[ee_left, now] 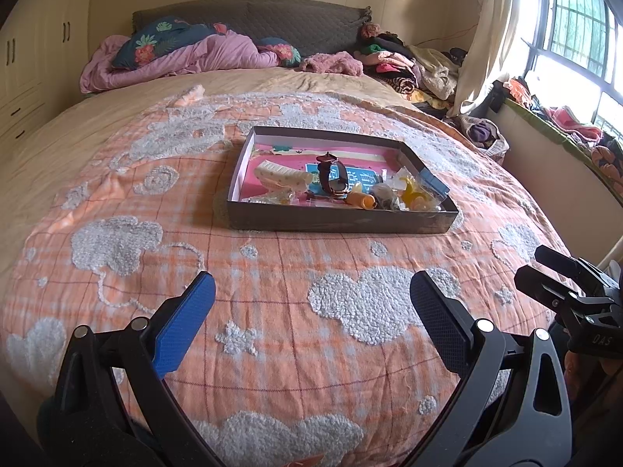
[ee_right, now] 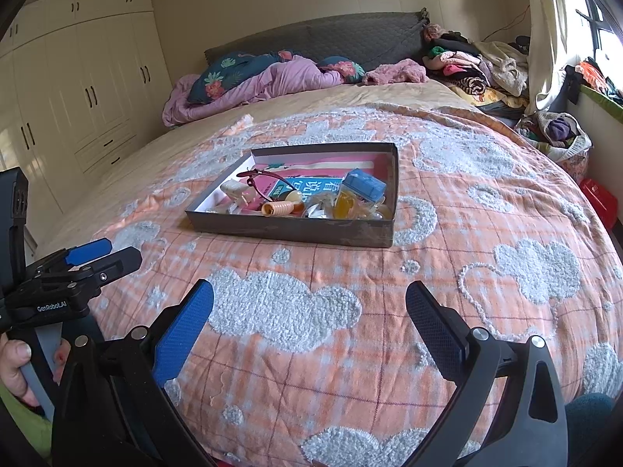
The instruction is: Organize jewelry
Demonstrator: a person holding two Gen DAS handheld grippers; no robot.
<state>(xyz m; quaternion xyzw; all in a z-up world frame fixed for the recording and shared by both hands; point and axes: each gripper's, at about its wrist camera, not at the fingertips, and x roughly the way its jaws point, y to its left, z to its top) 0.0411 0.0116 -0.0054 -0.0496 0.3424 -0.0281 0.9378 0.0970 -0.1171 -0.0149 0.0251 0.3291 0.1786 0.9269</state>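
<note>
Both tongs hung over the near end of the bed, and neither held anything. The left gripper (ee_left: 311, 303) had its blue-padded fingers (ee_left: 183, 323) spread wide apart above the orange blanket (ee_left: 272, 272), with only the white fluffy cloud shapes showing between them. The right gripper (ee_right: 309, 311) stood beside it, splayed just as wide, and empty too. In the right wrist view a hand (ee_right: 15, 366) was wrapped round the grey handle of the left tool at the picture's left edge.

Farther up the blanket, well apart from both sets of fingers, lay the shallow dark box (ee_left: 335, 222), its open top facing up and its bottom lined in pink. The jewelry sat heaped toward the box's nearer side: a dark-strapped watch (ee_left: 333, 179) standing on edge near the middle, a cream ridged hair clip (ee_left: 280, 177) to its left, a small orange spiral piece (ee_right: 278, 208), yellow-orange bits in clear little bags (ee_left: 412, 190), and a blue-lidded small case (ee_right: 364, 186) toward the right. A thin reddish pair of glasses (ee_right: 257, 179) rested at the left of the pile in the right wrist view.

Beyond the box were a rumpled pink quilt (ee_left: 187, 58), floral pillows (ee_left: 163, 39) against the grey headboard (ee_left: 272, 15), and a mound of clothes (ee_left: 405, 66) beside the curtained window (ee_left: 576, 23). White wardrobes (ee_right: 78, 78) lined the left wall.
</note>
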